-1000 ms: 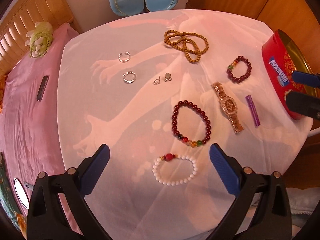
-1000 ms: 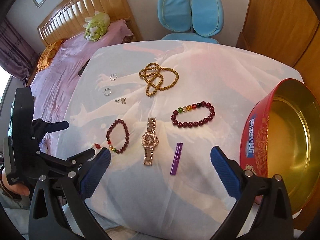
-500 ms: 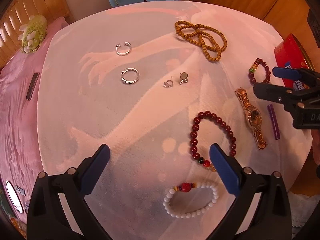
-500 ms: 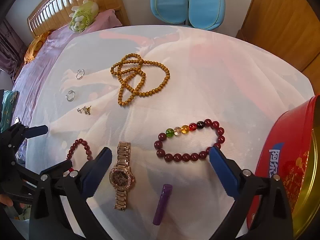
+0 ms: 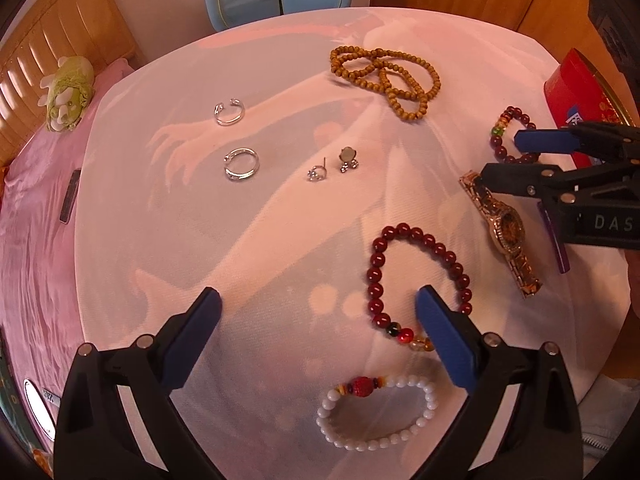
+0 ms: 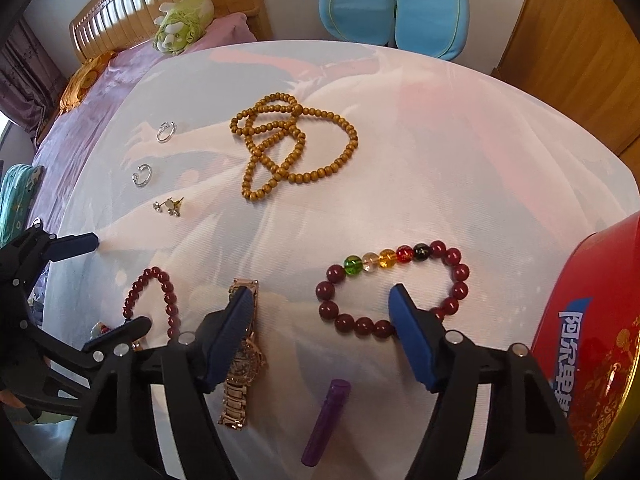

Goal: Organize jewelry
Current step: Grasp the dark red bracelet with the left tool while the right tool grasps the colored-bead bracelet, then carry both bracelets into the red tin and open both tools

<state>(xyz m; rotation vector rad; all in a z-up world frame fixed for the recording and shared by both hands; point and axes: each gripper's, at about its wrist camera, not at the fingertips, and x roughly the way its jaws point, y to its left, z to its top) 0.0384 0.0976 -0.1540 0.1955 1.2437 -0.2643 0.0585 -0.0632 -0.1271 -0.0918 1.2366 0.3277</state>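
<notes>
From the left wrist camera, the left gripper (image 5: 316, 310) hovers over a white printed tablecloth (image 5: 248, 236) with its blue fingers spread wide and holding nothing. A dark red bead bracelet (image 5: 416, 280) lies partly behind the right fingertip, and a white bead bracelet (image 5: 376, 412) with one red bead lies nearer the camera. Farther off are two silver rings (image 5: 241, 163), a pair of small earrings (image 5: 334, 164) and a looped wooden bead necklace (image 5: 386, 76). At the right edge, the right gripper (image 5: 506, 156) reaches in, its body marked "DAS"; beneath it a gold watch (image 5: 506, 232) lies with its long axis running diagonally from upper left to lower right. A red tin (image 5: 576, 88) sits at the far right. From the right wrist camera, the right gripper (image 6: 320, 306) is open moderately wide and empty, its left finger over the watch (image 6: 240, 364) and its right finger touching or just above a red bracelet with coloured beads (image 6: 394, 292). A purple tube (image 6: 326, 420) lies between the fingers, pointing away from the camera and slightly right. The red tin (image 6: 592, 360) at right carries blue-and-white Chinese lettering. The left gripper (image 6: 96, 288) shows at the left edge.
</notes>
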